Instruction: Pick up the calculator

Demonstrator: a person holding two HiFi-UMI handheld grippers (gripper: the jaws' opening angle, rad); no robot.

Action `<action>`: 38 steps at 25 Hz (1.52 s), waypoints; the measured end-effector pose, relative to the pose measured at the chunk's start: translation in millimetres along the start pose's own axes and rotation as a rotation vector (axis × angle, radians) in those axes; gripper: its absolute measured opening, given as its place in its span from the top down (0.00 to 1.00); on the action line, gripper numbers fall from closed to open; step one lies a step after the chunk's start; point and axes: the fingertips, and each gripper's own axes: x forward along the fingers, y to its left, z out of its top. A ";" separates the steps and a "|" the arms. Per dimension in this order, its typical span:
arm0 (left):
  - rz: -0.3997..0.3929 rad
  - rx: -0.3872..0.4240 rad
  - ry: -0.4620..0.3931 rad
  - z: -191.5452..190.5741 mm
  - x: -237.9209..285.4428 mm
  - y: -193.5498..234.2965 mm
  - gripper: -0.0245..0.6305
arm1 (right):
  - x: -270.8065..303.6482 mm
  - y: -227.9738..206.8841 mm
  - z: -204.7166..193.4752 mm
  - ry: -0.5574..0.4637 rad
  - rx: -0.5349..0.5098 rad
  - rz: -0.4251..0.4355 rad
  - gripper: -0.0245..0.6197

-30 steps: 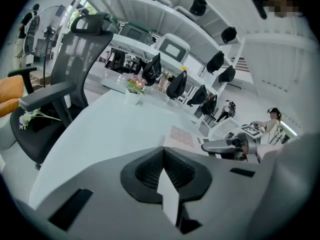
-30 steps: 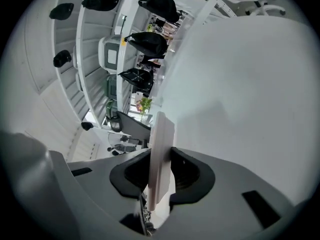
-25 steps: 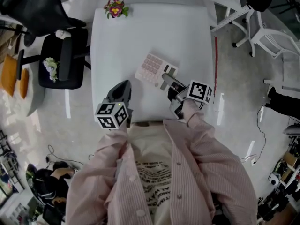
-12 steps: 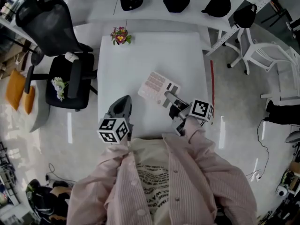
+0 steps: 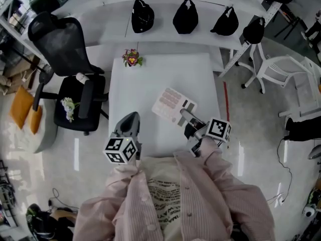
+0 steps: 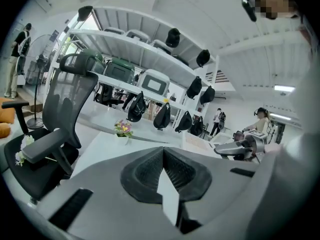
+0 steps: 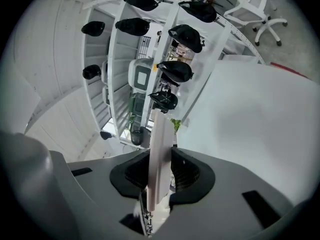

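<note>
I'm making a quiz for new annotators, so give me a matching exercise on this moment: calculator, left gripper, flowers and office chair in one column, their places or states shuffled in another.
1 calculator
2 left gripper
3 flowers
4 office chair

A jaws together, nothing between them
B clamped in the right gripper
C at the table's far edge
D on the floor, left of the table in the head view

Pairs: 1-B, 2-A, 3-C, 4-D

L claw (image 5: 130, 119) closed, R claw (image 5: 183, 114) gripping
</note>
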 end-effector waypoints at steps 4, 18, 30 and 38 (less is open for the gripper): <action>-0.006 0.010 -0.043 17.2 -5.2 -4.5 0.96 | -8.1 16.8 8.5 -0.028 -0.027 0.025 0.83; -0.016 0.147 -0.130 64.4 -27.5 -15.5 0.96 | -37.8 48.8 35.2 -0.118 -0.021 0.089 0.83; -0.009 0.177 -0.154 77.3 -29.2 -14.9 0.96 | -42.9 52.8 49.9 -0.163 0.016 0.132 0.83; 0.002 0.183 -0.147 76.9 -27.4 -12.4 0.96 | -39.8 48.4 50.4 -0.159 0.035 0.125 0.83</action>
